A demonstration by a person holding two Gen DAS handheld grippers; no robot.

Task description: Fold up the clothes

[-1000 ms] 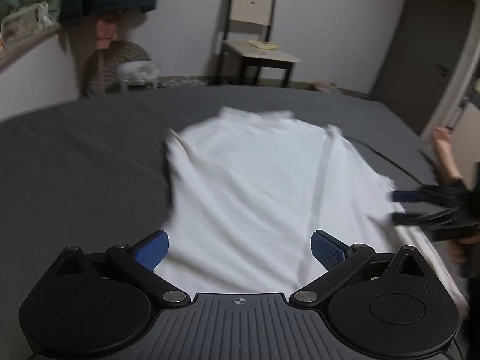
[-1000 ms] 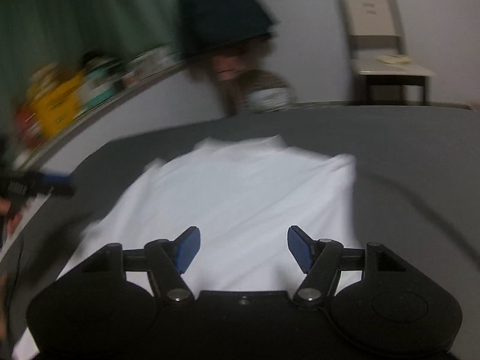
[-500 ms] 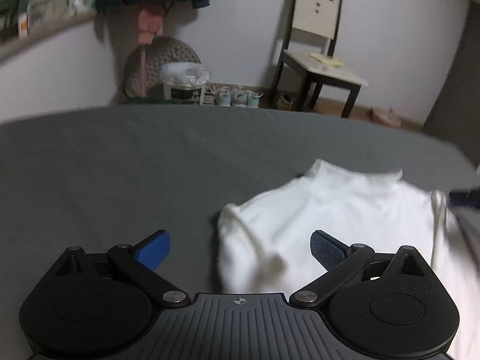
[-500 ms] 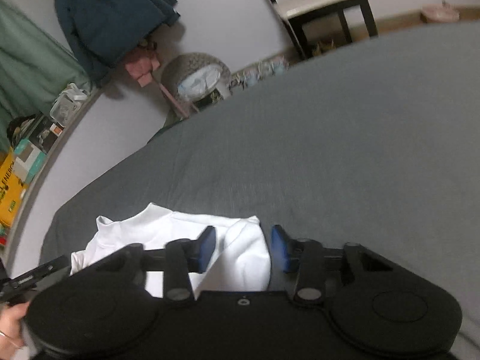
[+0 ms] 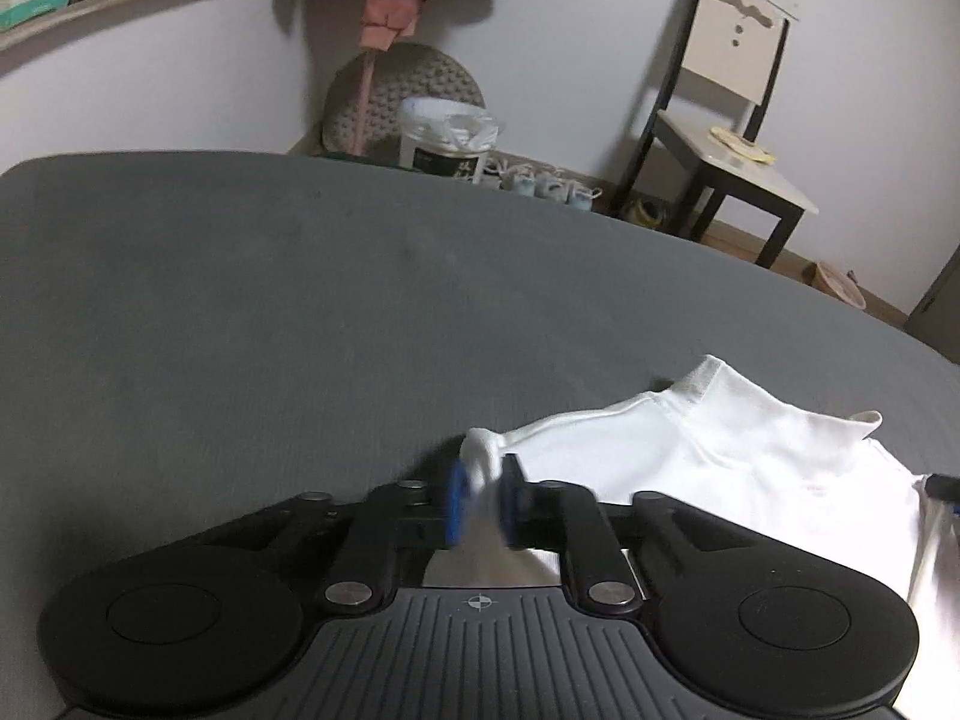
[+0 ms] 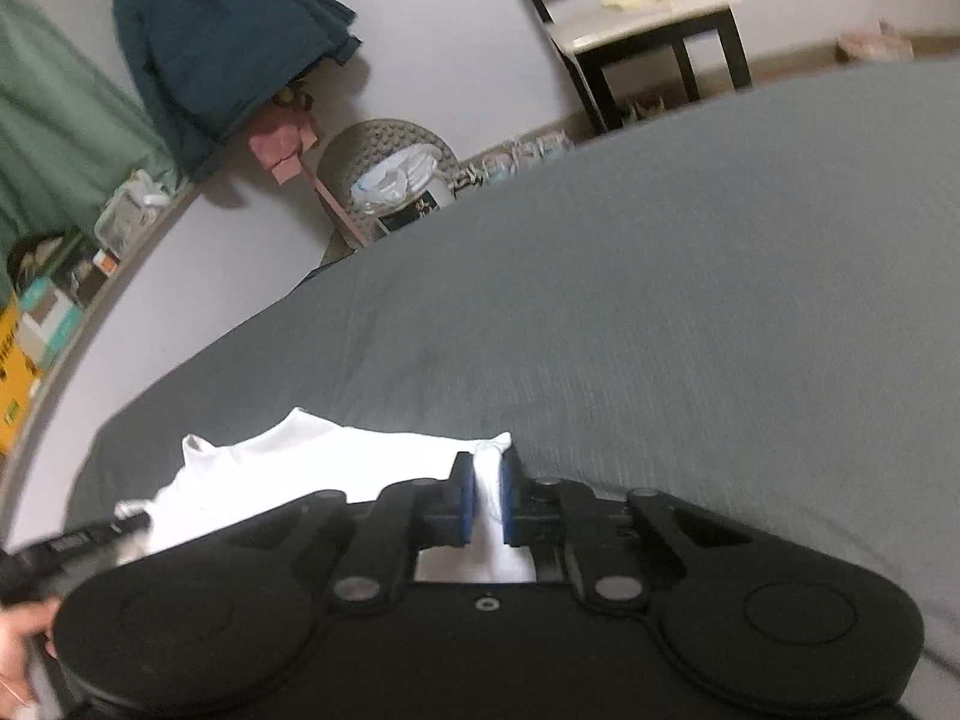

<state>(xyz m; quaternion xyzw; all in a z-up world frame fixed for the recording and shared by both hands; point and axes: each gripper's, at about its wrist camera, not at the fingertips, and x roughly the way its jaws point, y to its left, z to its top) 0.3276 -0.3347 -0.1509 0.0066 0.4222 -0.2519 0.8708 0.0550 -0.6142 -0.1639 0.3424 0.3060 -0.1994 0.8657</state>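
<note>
White cotton turtleneck top on grey bedsheet: L gripper closing on shoulder corner at 12 o'clock, R gripper clamped on opposite corner w/ cloth between pads; lift both evenly, keep edge taut.

One white shirt, two grippers, one chair, one bucket.

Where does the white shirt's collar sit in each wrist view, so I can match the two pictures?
Left wrist view: the collar is right of centre, beyond and right of the left gripper, which pinches a shirt corner.
Right wrist view: the collar is lower left, beyond and left of the right gripper, which also pinches shirt fabric.
Shared landmark: the chair by the wall.
</note>
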